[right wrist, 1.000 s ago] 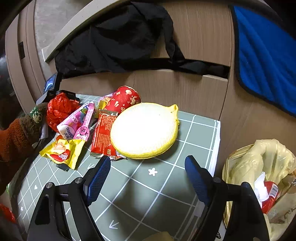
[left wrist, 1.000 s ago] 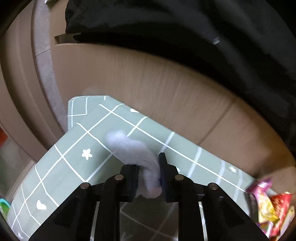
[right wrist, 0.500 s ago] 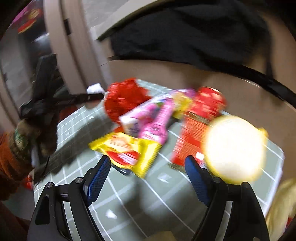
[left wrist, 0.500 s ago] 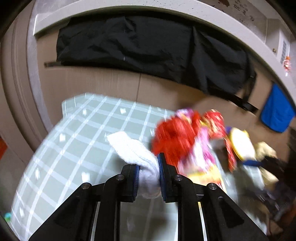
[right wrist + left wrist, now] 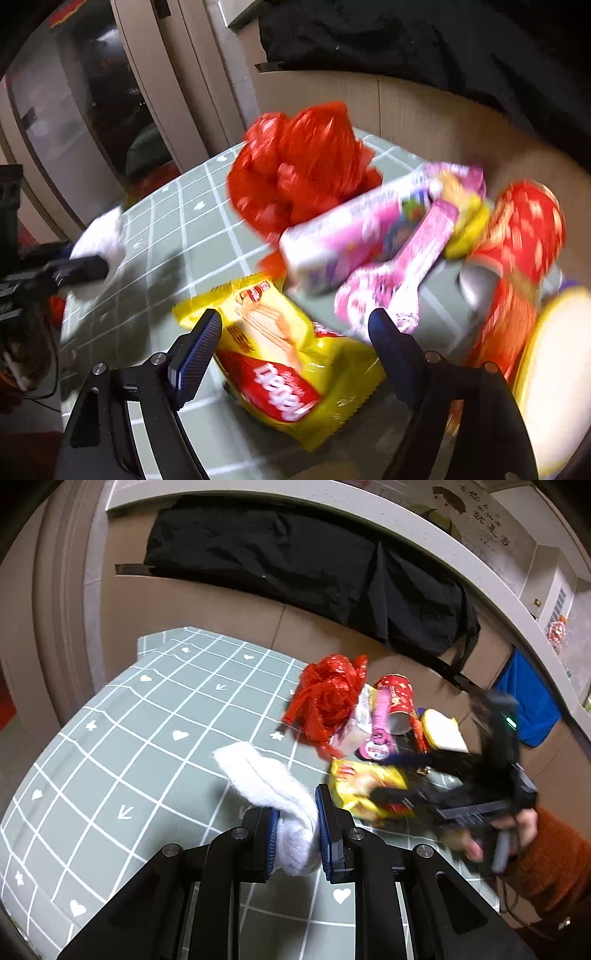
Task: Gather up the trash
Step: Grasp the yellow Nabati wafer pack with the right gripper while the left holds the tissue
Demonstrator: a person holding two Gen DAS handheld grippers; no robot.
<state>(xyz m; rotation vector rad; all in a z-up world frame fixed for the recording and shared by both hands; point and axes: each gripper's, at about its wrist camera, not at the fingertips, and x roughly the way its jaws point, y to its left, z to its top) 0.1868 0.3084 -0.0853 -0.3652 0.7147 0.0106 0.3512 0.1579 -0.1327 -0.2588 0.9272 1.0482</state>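
My left gripper [image 5: 295, 821] is shut on a crumpled white tissue [image 5: 271, 784], held above the green checked tablecloth [image 5: 147, 738]. My right gripper [image 5: 295, 325] is open, its jaws either side of a yellow snack wrapper [image 5: 280, 365]; it also shows in the left wrist view [image 5: 402, 782], over the same wrapper [image 5: 365, 782]. Behind lie a crumpled red plastic bag [image 5: 295, 170], pink wrappers [image 5: 369, 240], a red paper cup [image 5: 524, 229] and a round yellow-rimmed pad [image 5: 554, 369]. The tissue also shows far left in the right wrist view [image 5: 103, 236].
The table stands against a wooden panel [image 5: 229, 609] with black cloth [image 5: 295, 561] draped over it. A blue cloth [image 5: 532, 701] hangs at the right. The table's left and near edges drop off to the floor.
The right gripper has swung left and down onto the wrapper pile, now straddling the yellow wrapper. The left gripper has turned right with the tissue, bringing the trash pile into view.
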